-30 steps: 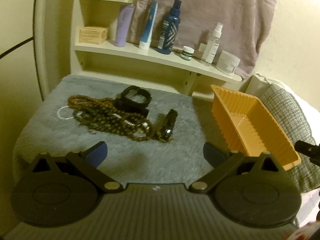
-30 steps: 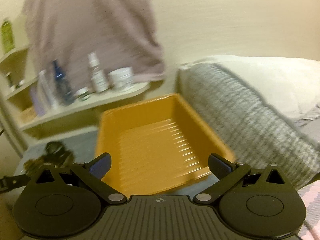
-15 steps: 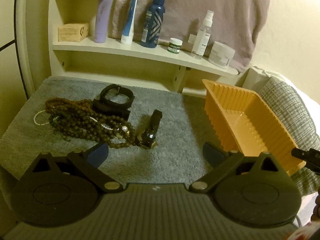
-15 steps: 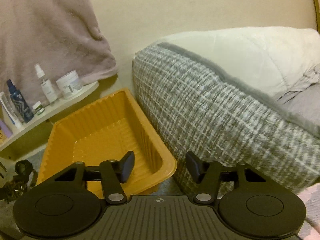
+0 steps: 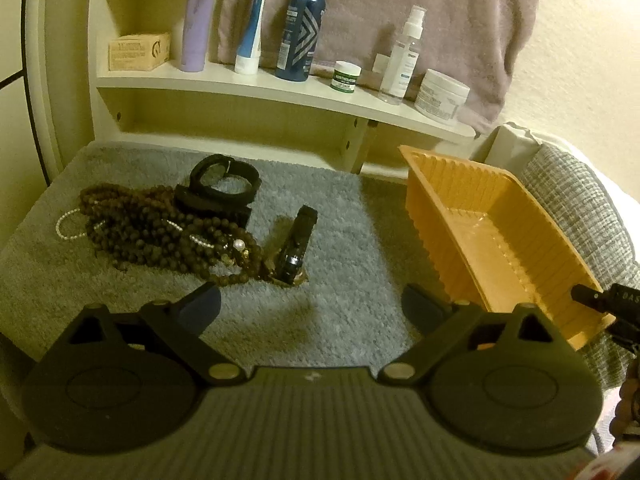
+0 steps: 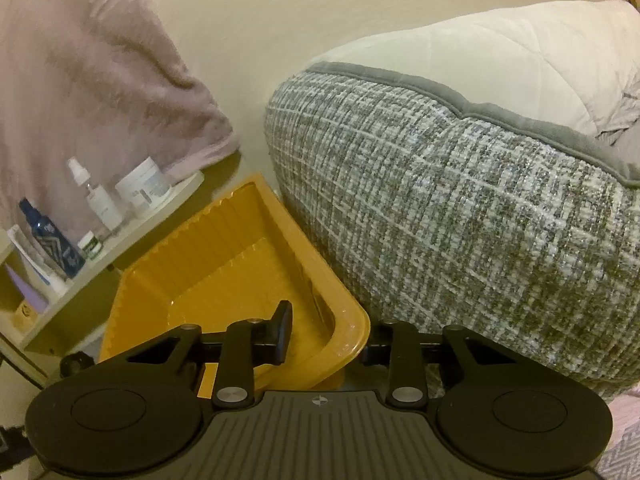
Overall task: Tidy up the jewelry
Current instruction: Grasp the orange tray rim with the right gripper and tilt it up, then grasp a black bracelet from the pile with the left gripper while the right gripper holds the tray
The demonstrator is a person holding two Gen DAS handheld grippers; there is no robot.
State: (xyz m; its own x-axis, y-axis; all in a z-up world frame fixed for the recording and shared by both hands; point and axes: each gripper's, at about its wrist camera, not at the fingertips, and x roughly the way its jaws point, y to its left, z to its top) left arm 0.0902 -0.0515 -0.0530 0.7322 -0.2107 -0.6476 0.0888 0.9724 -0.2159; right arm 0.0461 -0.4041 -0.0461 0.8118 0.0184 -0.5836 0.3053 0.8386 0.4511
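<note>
The left gripper hangs over the near edge of a grey mat, its jaws wide apart with nothing between them. Toward the mat's left side lies a tangle of brown beads with a thin white strand looping out toward the left edge; how many separate strings are in the pile is hard to tell. A black band sits touching the far side of the beads, and a black watch stands on edge at the near right end of the pile, its lower part sunk in the beads.

An orange tray stands at the mat's right edge, just beside a tweed cushion; its near corner is cut off behind the left gripper's body. Its visible floor is bare.

The right gripper straddles the tray's near right corner: one finger is inside the tray, the other outside and mostly hidden behind the rim. Its jaws have just been closing on that rim, but whether the pads press the wall cannot be made out. In the left view only its black tip enters from the right.

A shelf behind carries bottles and jars.
</note>
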